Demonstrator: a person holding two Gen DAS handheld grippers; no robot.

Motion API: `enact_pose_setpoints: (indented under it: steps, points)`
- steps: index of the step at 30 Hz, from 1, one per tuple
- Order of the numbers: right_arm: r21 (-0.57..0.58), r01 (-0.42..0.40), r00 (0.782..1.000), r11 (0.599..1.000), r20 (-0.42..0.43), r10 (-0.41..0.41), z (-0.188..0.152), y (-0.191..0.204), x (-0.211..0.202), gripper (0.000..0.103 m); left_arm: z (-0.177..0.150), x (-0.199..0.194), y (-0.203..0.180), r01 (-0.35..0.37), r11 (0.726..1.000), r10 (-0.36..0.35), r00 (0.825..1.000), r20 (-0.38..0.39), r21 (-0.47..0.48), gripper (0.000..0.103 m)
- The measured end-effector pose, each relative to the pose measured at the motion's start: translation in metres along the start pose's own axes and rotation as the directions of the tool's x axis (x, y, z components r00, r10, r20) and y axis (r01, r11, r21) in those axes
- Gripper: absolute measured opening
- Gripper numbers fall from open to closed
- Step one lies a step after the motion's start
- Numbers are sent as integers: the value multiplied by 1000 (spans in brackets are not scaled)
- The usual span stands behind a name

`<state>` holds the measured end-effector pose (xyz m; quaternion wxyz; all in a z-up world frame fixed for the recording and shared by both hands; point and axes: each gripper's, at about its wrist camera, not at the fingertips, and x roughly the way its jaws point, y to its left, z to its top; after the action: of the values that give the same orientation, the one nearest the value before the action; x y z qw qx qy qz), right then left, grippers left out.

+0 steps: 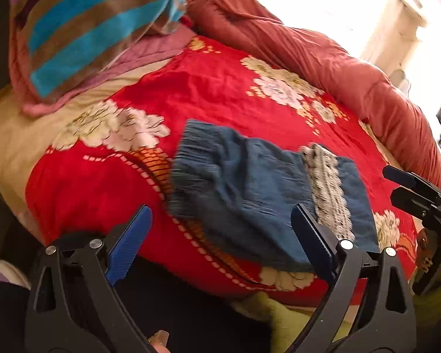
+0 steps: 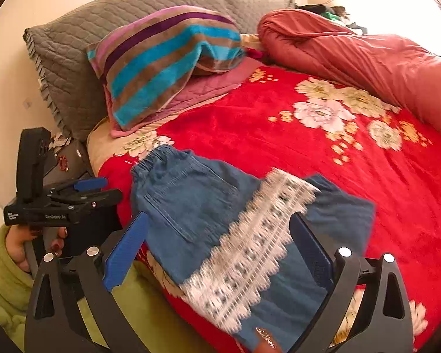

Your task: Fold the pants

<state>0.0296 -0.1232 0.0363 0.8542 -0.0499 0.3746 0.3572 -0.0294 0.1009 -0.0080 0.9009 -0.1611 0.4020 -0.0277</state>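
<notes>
A pair of blue denim pants [image 2: 197, 206], folded into a compact bundle with a band of white lace trim [image 2: 250, 253] running across it, lies on a red floral blanket [image 2: 352, 182] near the edge of a bed. The right tongs [image 2: 217, 253] hang just above the near end of the pants, their two blue-padded fingers spread wide to either side of the lace and gripping nothing. The left tongs [image 1: 220, 235] hover near the elastic-waist side of the pants, likewise released, fingers wide apart with only cloth and blanket seen between them. Each tool shows at the edge of the other's view, held in a hand [image 2: 17, 247] with a green sleeve. Beyond the tongs, a striped towel [image 2: 164, 58] drapes over a pillow, against a grey quilted cushion [image 2: 73, 58]. Farther right, a rolled rust-red quilt [image 2: 367, 58] runs along the bed's far side.
</notes>
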Motion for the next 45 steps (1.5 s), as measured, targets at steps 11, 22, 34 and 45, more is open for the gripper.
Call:
enact_pose_setpoints:
  steps: [11,22,34,45]
  points:
    - [-109,-103,990,989,-104,91,65,29,76,96,0,21,20,68,996,-70,997,-45,-57,82]
    - [-203,-220,944,954,-290,156,90,52,168,96,-6,45,26,96,991,-105,990,-98,-97,55]
    - [-225,-349,878,910,-418,233,80,72,222,64,-10,49,32,109,988,-121,987,-103,-113,57]
    - [-161,-422,889,892,-266,372,86,44,159,29,-9,40,23,133,987,-141,987,-83,-88,78]
